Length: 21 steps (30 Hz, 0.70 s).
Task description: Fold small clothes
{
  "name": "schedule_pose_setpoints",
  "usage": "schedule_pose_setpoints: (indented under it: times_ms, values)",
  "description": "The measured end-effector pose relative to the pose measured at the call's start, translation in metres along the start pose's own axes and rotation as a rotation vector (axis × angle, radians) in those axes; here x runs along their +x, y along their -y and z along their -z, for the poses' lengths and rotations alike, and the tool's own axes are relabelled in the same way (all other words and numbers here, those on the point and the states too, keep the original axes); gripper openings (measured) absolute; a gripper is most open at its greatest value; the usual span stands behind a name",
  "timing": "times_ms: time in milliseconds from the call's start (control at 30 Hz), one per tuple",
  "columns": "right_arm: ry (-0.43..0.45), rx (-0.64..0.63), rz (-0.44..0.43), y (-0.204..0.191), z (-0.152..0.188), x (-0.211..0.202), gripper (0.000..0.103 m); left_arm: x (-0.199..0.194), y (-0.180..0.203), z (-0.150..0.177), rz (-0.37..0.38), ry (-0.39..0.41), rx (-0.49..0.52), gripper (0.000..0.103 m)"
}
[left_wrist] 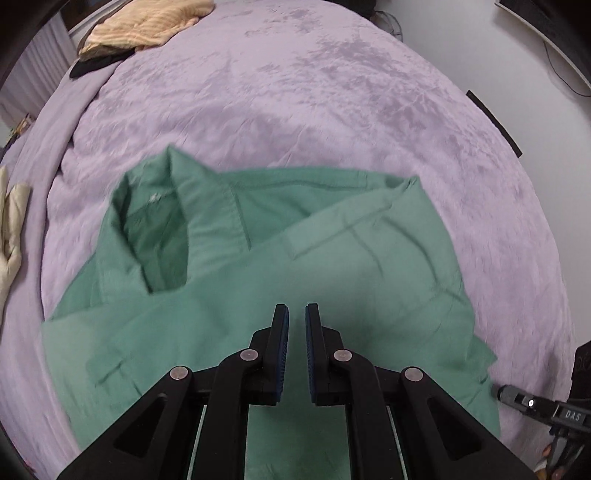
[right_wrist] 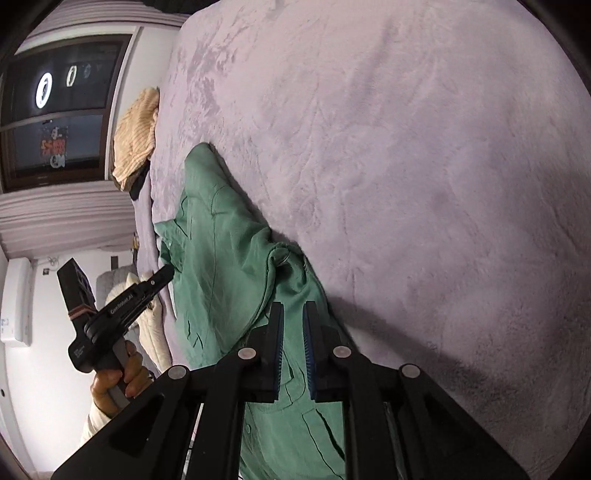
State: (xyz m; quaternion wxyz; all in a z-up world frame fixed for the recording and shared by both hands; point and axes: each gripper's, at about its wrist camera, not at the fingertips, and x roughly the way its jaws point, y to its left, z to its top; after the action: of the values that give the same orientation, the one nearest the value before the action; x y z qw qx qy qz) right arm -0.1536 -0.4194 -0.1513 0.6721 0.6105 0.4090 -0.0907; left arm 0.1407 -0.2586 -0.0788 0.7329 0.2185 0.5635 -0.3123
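Observation:
A green collared shirt (left_wrist: 280,273) lies partly folded on the lilac bedspread (left_wrist: 295,92), collar at the upper left. My left gripper (left_wrist: 296,314) hovers over the shirt's near part, jaws a narrow gap apart with nothing between them. In the right wrist view the same shirt (right_wrist: 221,258) runs lengthwise, bunched in the middle. My right gripper (right_wrist: 293,314) is just above its near end, jaws also slightly apart and empty. The left gripper's body (right_wrist: 122,310), held by a hand, shows at the shirt's left edge.
A yellow striped garment (left_wrist: 147,26) over a dark item lies at the bed's far left corner. A cream garment (left_wrist: 11,229) sits at the left edge. A window (right_wrist: 55,110) and a wall are beyond the bed.

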Motion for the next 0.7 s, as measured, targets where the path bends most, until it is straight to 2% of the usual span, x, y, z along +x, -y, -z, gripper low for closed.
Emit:
schedule_pose_setpoints:
  times_ms: [100,167,200,233,333,500,567,600,633,700]
  values:
    - [-0.052,-0.062,0.035,-0.024,0.004,0.006,0.017,-0.012,-0.018,0.034,-0.023,-0.032,-0.074,0.01]
    - [-0.084,-0.116,0.055,-0.037,0.013,0.008,0.039,-0.021,-0.03,0.055,-0.029,-0.052,-0.128,0.011]
    - [-0.097,-0.145,0.067,-0.045,0.015,0.009,0.058,-0.025,-0.035,0.064,-0.03,-0.063,-0.155,0.011]
    - [-0.107,-0.17,0.073,-0.052,0.019,0.009,0.062,-0.028,-0.041,0.074,-0.032,-0.083,-0.189,0.011]
    - [-0.158,-0.256,0.094,-0.078,0.027,0.013,0.062,-0.038,-0.055,0.098,-0.035,-0.121,-0.266,0.011]
    - [-0.217,-0.361,0.14,-0.109,0.042,0.019,0.065,-0.061,-0.07,0.133,-0.049,-0.096,-0.352,0.012]
    - [-0.237,-0.39,0.152,-0.118,0.047,0.021,0.072,-0.067,-0.075,0.143,-0.049,-0.092,-0.381,0.067]
    - [-0.245,-0.407,0.159,-0.123,0.051,0.021,0.074,-0.071,-0.078,0.146,-0.059,-0.082,-0.397,0.103]
    - [-0.251,-0.418,0.164,-0.13,0.051,0.024,0.075,-0.078,-0.08,0.15,-0.08,-0.048,-0.408,0.102]
    - [-0.263,-0.442,0.172,-0.135,0.058,0.024,0.077,-0.085,-0.082,0.153,-0.09,-0.037,-0.4,0.102]
